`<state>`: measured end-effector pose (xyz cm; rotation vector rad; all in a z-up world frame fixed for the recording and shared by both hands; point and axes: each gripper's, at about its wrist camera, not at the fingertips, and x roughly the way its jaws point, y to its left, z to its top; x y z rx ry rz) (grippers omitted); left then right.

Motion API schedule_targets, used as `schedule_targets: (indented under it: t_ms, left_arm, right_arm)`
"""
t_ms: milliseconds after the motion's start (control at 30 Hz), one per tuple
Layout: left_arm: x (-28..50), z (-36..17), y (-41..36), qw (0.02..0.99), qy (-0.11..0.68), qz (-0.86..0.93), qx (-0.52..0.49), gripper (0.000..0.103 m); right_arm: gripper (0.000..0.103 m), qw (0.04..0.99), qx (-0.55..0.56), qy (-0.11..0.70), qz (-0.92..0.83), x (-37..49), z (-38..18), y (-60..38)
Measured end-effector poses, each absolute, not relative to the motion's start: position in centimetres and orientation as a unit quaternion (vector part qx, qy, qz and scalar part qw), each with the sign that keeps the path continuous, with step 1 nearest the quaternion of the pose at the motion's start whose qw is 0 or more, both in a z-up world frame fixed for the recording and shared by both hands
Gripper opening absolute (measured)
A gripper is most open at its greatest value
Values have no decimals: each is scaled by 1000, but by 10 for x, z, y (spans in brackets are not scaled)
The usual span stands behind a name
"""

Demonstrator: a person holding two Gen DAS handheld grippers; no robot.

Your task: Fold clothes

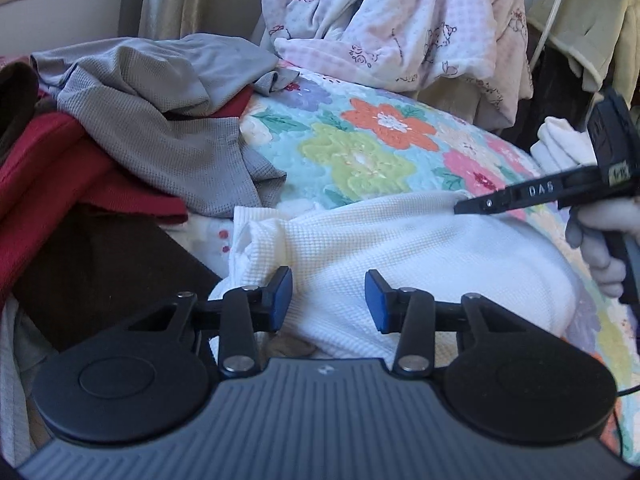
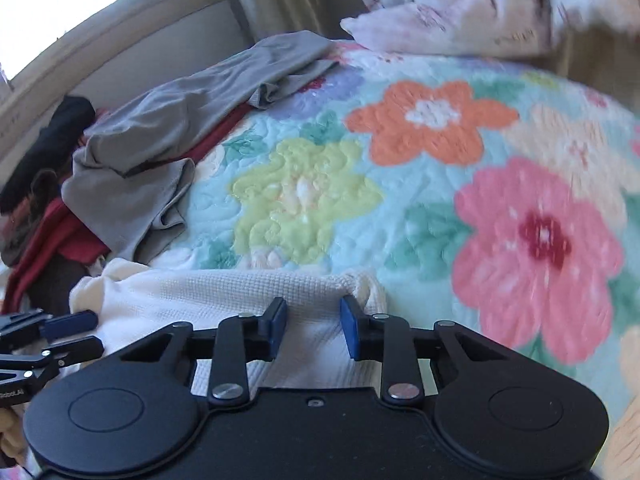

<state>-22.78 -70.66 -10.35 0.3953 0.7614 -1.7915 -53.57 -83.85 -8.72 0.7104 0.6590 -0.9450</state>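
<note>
Both grippers are spread apart, gripping nothing: the left gripper (image 1: pixel 328 300) over the white garment (image 1: pixel 420 256) on the quilt (image 1: pixel 360 148), the right gripper (image 2: pixel 313 326) at its far hem. Beyond lie a grey shirt (image 1: pixel 160 120) and red cloth (image 1: pixel 52 168).

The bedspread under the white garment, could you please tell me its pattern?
Large multicoloured flowers on pale aqua quilting; clearest in the right wrist view.

A waffle-knit garment (image 1: pixel 420 264) lies on a quilt-covered bed (image 1: pixel 360 152), nearest the cameras. The left claw (image 1: pixel 328 296) sits over its left part, the right claw (image 2: pixel 314 326) at its far right corner. A heap of clothes (image 1: pixel 140 128) lies to the left. A bundled blanket (image 1: pixel 392 20) sits behind, at the bed's far edge.
</note>
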Motion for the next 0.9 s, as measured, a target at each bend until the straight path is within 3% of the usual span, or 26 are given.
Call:
schedule_targets:
  t_ms: [200, 267, 367, 600, 800, 900]
  left_arm:
    - [-218, -95, -702, 541, 351, -752, 133, 40]
    - [-223, -81, -693, 543, 329, -760, 142, 45]
    - [-233, -69, -675, 548, 292, -765, 168, 55]
    - [-226, -91, -650, 546, 323, -743, 212, 60]
    - [-207, -93, -649, 548, 369, -730, 173, 61]
    - [-191, -94, -644, 533, 411, -729, 128, 59]
  right_arm:
    - [32, 776, 264, 338, -462, -530, -76, -817]
    - [45, 767, 223, 342, -495, -524, -63, -798]
    - [56, 781, 158, 331, -506, -512, -45, -755]
    - [56, 791, 134, 369, -469, -501, -57, -702]
    - [70, 776, 134, 381, -484, -515, -63, -702]
    - [72, 774, 180, 365, -485, -529, -56, -706]
